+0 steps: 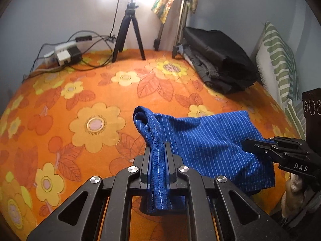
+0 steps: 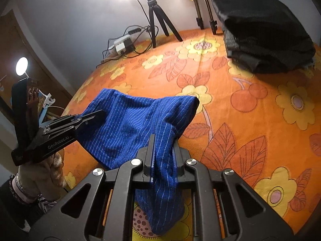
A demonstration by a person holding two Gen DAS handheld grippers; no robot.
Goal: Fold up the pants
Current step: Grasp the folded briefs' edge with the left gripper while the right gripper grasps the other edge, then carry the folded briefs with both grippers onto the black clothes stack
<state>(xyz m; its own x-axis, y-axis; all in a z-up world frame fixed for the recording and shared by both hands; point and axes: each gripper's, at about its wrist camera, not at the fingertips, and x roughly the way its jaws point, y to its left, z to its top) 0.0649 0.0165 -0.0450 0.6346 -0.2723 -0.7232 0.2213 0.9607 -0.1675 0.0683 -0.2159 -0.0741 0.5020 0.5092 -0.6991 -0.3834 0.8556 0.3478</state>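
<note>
The blue pinstriped pants [image 1: 210, 140] hang stretched between my two grippers above the orange flowered bedspread [image 1: 80, 100]. My left gripper [image 1: 157, 150] is shut on one bunched edge of the pants. My right gripper [image 1: 246, 145] shows at the right of the left wrist view, shut on the other edge. In the right wrist view my right gripper [image 2: 163, 142] is clamped on the pants [image 2: 130, 124], and my left gripper [image 2: 100, 113] grips them at the left. Cloth droops below both sets of jaws.
A stack of folded dark clothes [image 1: 218, 60] lies at the back right of the bed. A small black tripod [image 1: 129, 32], a power strip with cables [image 1: 64, 54] and a second stand [image 1: 180, 20] are along the back wall. A striped pillow [image 1: 278, 64] leans at the right.
</note>
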